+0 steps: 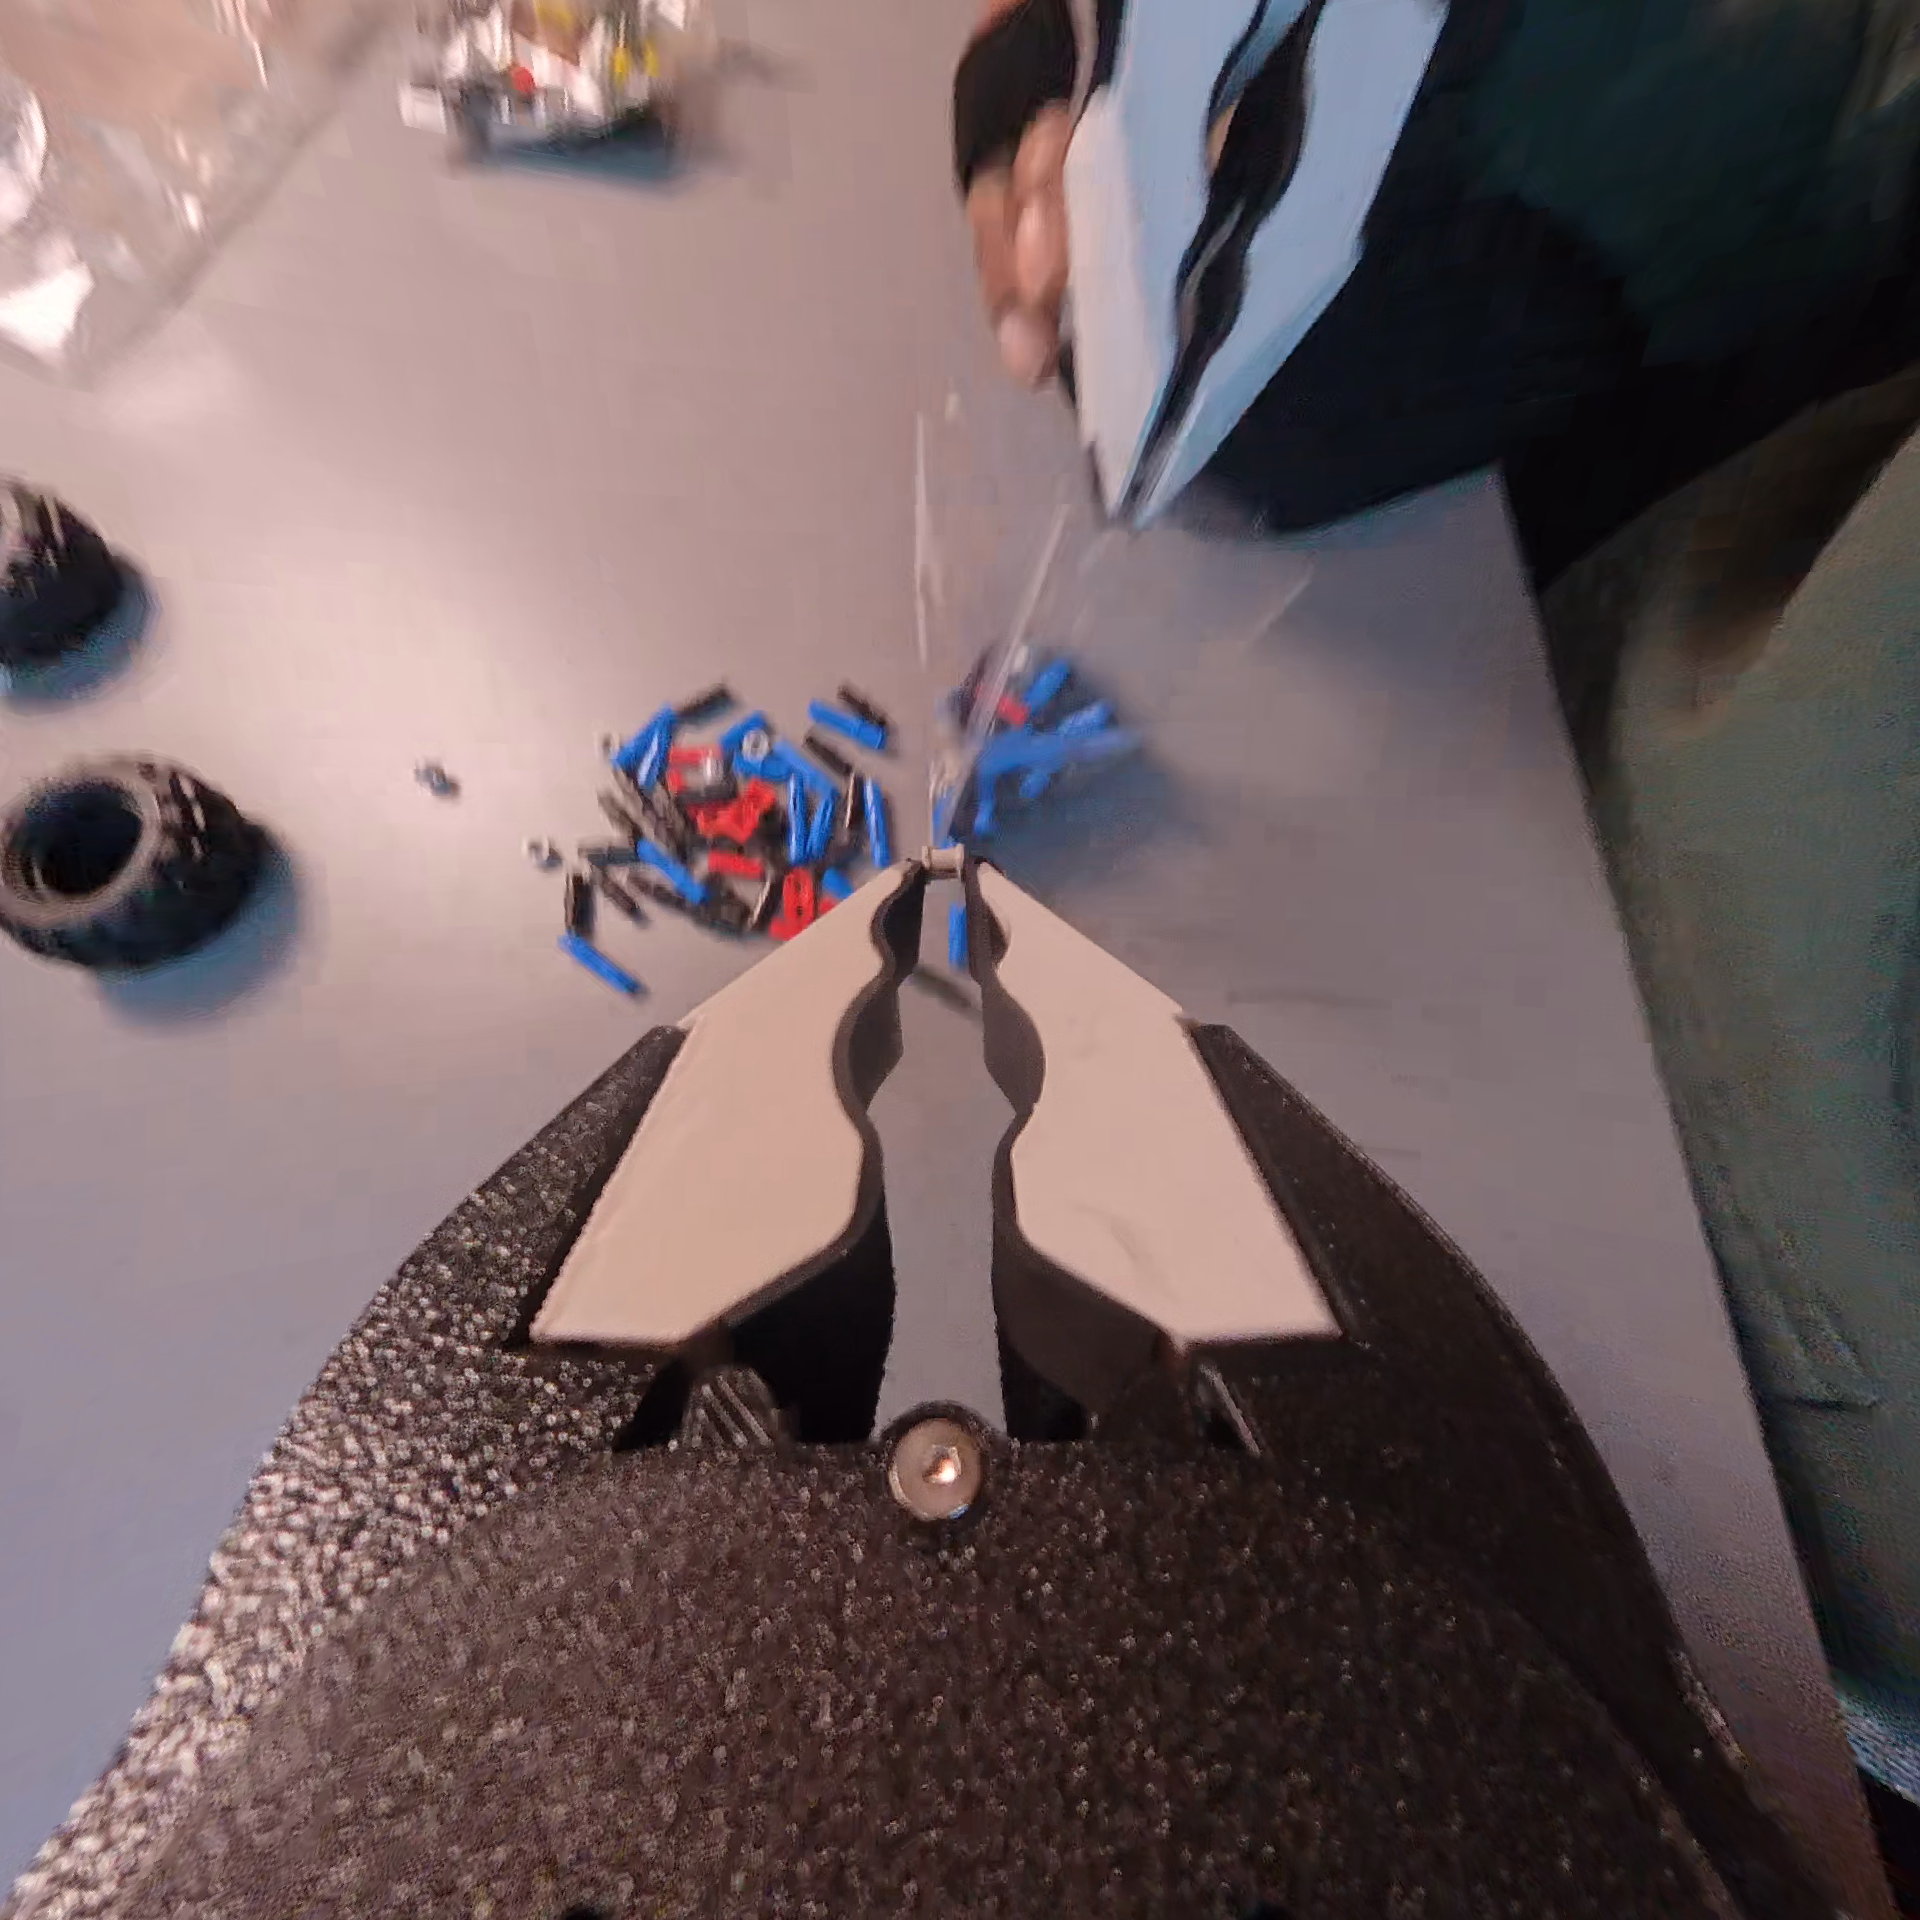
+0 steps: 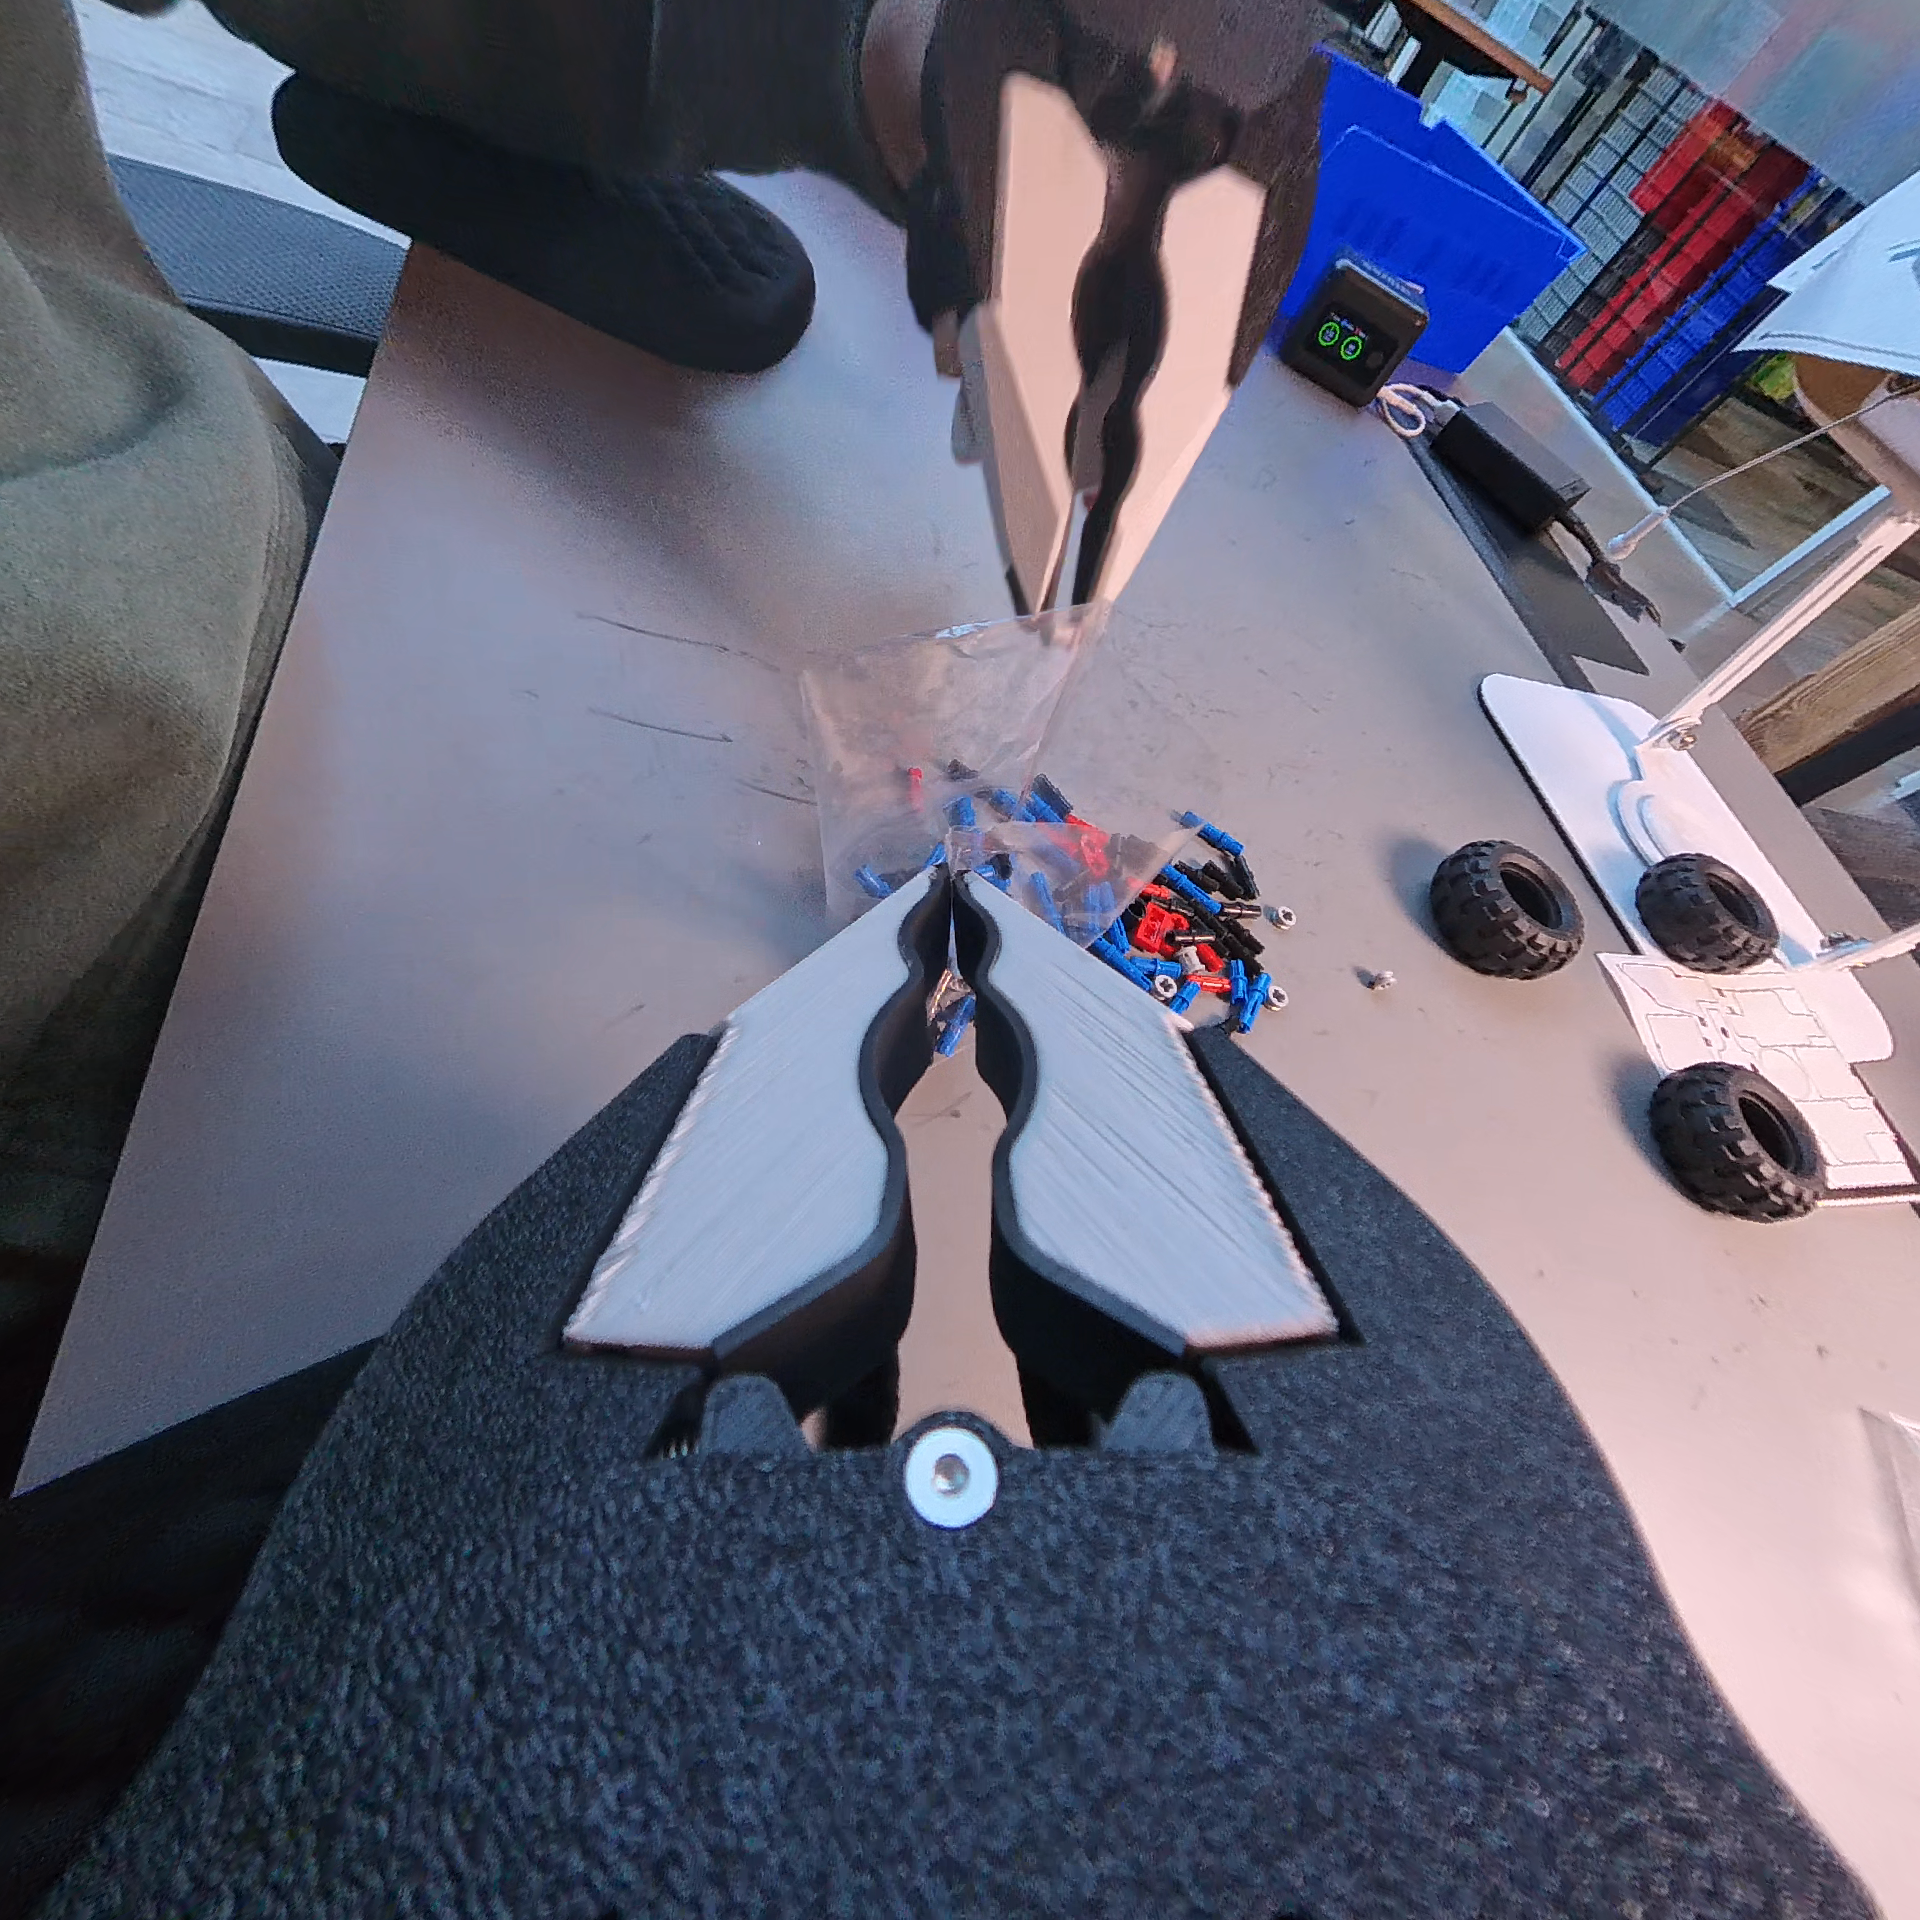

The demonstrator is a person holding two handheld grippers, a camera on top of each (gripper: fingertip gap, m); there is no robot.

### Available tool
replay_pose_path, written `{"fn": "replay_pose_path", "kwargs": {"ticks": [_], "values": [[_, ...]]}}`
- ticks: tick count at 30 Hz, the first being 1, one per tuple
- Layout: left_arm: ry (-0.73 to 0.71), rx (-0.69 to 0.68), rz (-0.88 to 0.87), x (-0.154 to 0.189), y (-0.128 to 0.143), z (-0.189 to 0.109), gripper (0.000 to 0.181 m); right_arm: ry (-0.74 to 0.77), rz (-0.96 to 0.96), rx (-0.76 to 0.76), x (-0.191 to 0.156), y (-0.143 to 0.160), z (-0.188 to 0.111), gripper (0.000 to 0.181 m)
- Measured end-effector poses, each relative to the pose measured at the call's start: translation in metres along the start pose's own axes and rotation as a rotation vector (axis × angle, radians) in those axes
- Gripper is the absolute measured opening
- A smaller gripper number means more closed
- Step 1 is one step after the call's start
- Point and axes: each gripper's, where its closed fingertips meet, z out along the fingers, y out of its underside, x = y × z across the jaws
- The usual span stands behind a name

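Right wrist view, near: the right gripper [image 2: 951,878] has its grey fingers [image 2: 790,1153] drawn together until the tips all but meet, pinching the lower edge of a clear plastic bag [image 2: 935,748] just above the grey table [image 2: 499,831]. The bag is stretched upward and away to the left gripper [image 2: 1070,613], which hangs tip-down over the far part of the table and clamps the bag's upper edge with its tips closed. A few blue, red and black pins sit inside the bag's lower part. Below and to the right of the bag lies a loose pile of small parts [image 2: 1164,914], blue, black and red, on the table. Farther right stand three black toy tyres [image 2: 1504,921], one of them on a printed sheet [image 2: 1756,1049] beside a white lamp base [image 2: 1579,758]. At the far right edge are a small black device with a lit screen [image 2: 1351,332] and a blue bin [image 2: 1444,218].

Left wrist view, near: the left gripper [image 1: 943,862] shows a very narrow gap at its tips, which nip a small bit of the film; the picture is blurred by motion. Beyond the tips lies the pile of small parts [image 1: 748,821], and the bag [image 1: 997,665] appears only as a faint streak rising to the right gripper [image 1: 1127,509], far right, held by a gloved hand [image 1: 1023,208]. Two black tyres [image 1: 114,862] lie at the left.
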Motion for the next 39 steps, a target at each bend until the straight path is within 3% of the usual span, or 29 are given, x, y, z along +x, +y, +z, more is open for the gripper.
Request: {"fn": "replay_pose_path", "kwargs": {"ticks": [3, 6, 9, 15, 18, 21, 25, 35, 37, 39], "values": [[0.057, 0.073, 0.098, 0.022, -0.058, -0.003, 0.007, 0.003, -0.005, -0.002, 0.000, 0.000, 0.000, 0.000], [0.077, 0.013, 0.161, 0.028, -0.076, 0.008, 0.007, 0.010, -0.014, 0.000, 0.000, -0.001, 0.000, 0.000], [0.079, -0.066, 0.178, 0.023, -0.072, 0.016, 0.010, 0.016, -0.019, 0.008, 0.000, -0.002, -0.002, 0.000], [0.033, 0.025, 0.091, 0.004, -0.072, -0.009, 0.017, 0.009, -0.017, 0.021, -0.001, -0.002, -0.004, 0.000], [-0.078, -0.034, -0.013, -0.031, -0.026, -0.010, 0.015, 0.008, -0.019, 0.023, -0.001, -0.003, -0.004, 0.000], [-0.084, -0.117, -0.135, -0.039, 0.027, 0.009, 0.017, 0.006, -0.013, 0.024, -0.001, -0.003, -0.004, 0.000], [-0.090, -0.151, -0.145, -0.035, 0.049, 0.026, 0.017, 0.006, -0.005, 0.019, 0.000, -0.002, -0.003, 0.000], [-0.117, -0.223, -0.075, -0.039, 0.056, 0.034, 0.005, 0.008, -0.002, 0.017, 0.000, -0.002, -0.003, 0.000], [-0.119, -0.157, -0.072, -0.041, 0.035, 0.025, 0.004, 0.008, -0.002, 0.016, 0.000, -0.001, -0.003, 0.000], [-0.089, -0.050, -0.053, -0.035, -0.007, 0.011, 0.004, 0.007, -0.003, 0.014, 0.000, -0.001, -0.003, 0.000]]}}
